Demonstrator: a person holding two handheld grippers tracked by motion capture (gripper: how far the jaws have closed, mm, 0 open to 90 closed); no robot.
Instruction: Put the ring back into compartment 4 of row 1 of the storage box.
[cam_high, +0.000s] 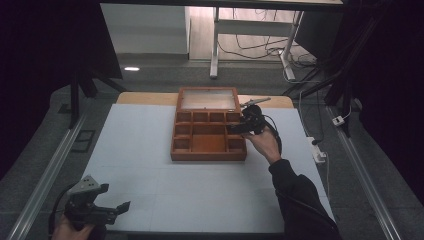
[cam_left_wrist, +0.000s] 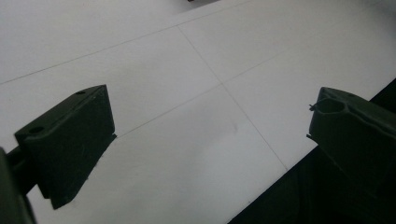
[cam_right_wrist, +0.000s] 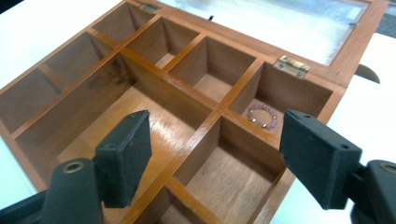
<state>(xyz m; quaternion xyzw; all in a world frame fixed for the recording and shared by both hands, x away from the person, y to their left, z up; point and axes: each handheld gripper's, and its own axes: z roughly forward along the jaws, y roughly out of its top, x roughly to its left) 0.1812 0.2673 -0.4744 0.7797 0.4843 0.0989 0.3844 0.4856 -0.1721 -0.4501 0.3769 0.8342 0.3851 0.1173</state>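
A wooden compartment box (cam_high: 208, 156) lies in the middle of the white table (cam_high: 150, 150), its glass lid (cam_high: 208, 99) folded back flat. In the right gripper view a small beaded bracelet (cam_right_wrist: 262, 116) rests in the far right corner compartment of the box (cam_right_wrist: 140, 65). My right gripper (cam_right_wrist: 215, 144) hovers open just above the box's right-hand compartments, nothing between its jaws; in the high view the right gripper (cam_high: 238, 128) sits at the box's right edge. My left gripper (cam_high: 114, 198) is open and empty over the table's near left corner, and its own view shows the left gripper (cam_left_wrist: 210, 135) above bare table.
The table's near edge (cam_left_wrist: 280, 182) runs just under the left gripper, with dark floor beyond. A power strip (cam_high: 318, 150) and cables lie off the table's right side. Metal rails (cam_high: 50, 175) flank the table, and desk legs (cam_high: 215, 45) stand behind it.
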